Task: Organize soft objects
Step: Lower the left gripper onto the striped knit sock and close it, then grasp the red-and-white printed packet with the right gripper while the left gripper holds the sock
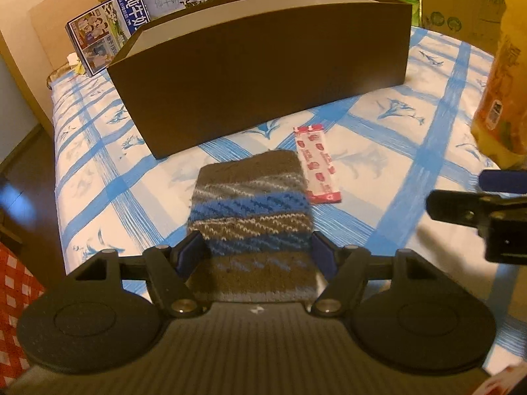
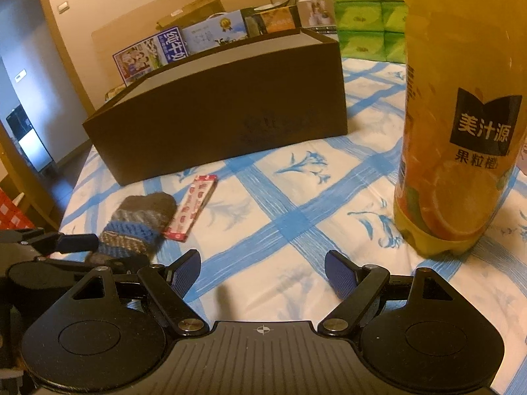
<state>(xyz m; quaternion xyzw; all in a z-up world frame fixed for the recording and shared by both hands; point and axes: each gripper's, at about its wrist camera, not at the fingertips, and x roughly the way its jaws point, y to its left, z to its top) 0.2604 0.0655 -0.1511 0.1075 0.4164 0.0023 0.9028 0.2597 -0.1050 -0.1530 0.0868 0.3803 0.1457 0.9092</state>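
Note:
A brown and blue knitted piece [image 1: 252,210] lies on the blue-checked cloth [image 1: 378,138]. My left gripper [image 1: 257,253] has its blue pads on both sides of the near end, touching it. The knit also shows in the right wrist view [image 2: 138,227], with the left gripper [image 2: 79,247] on it. A red and white packet [image 1: 318,164] lies right beside the knit, also in the right wrist view [image 2: 192,210]. A dark brown open box [image 1: 260,79] stands behind them. My right gripper [image 2: 263,275] is open and empty above the cloth.
A tall orange juice bottle [image 2: 457,125] stands close on the right, also in the left wrist view [image 1: 504,92]. Milk cartons [image 2: 148,52] and green tissue packs [image 2: 365,16] stand behind the box [image 2: 217,115]. The bed edge drops off at the left.

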